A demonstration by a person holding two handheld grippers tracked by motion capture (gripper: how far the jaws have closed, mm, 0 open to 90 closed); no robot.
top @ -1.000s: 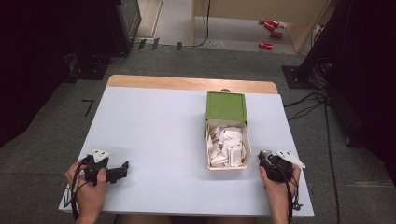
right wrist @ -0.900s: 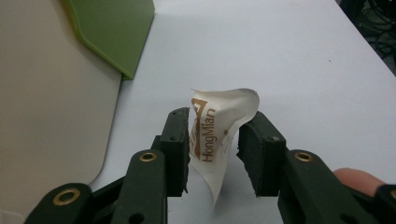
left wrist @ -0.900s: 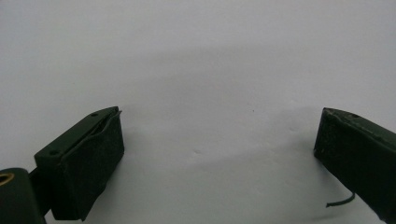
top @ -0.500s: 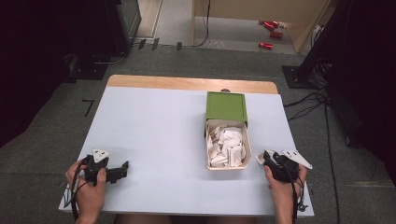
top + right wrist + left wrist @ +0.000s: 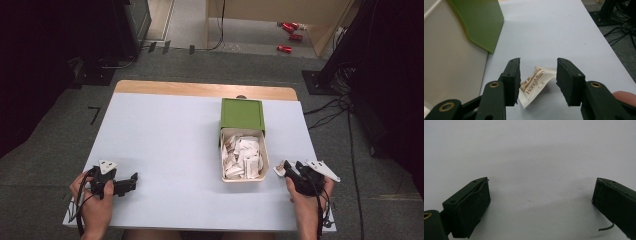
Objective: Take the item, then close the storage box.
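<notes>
A white tray (image 5: 264, 161) full of white sachets (image 5: 242, 155) sticks out of a green sleeve (image 5: 242, 114) right of the table's centre. My right gripper (image 5: 287, 170) hovers just right of the tray's near corner. In the right gripper view, my right gripper (image 5: 538, 75) has its jaws partly closed on a white sachet (image 5: 534, 85) printed "HongMian", which spans the gap between both pads and tilts downward. The tray wall (image 5: 449, 62) and green sleeve (image 5: 479, 22) stand to its left. My left gripper (image 5: 133, 179) rests at the near left, and my left gripper (image 5: 541, 195) is wide open over bare table.
The pale table (image 5: 165, 130) has a wooden strip (image 5: 200, 90) along its far edge. Cables (image 5: 330, 107) and dark stands sit on the floor to the right, and red items (image 5: 290, 35) lie on the floor at the back.
My right gripper has drawn back to the right, away from the tray's near corner, with the sachet at its tips. The left gripper has stayed put.
</notes>
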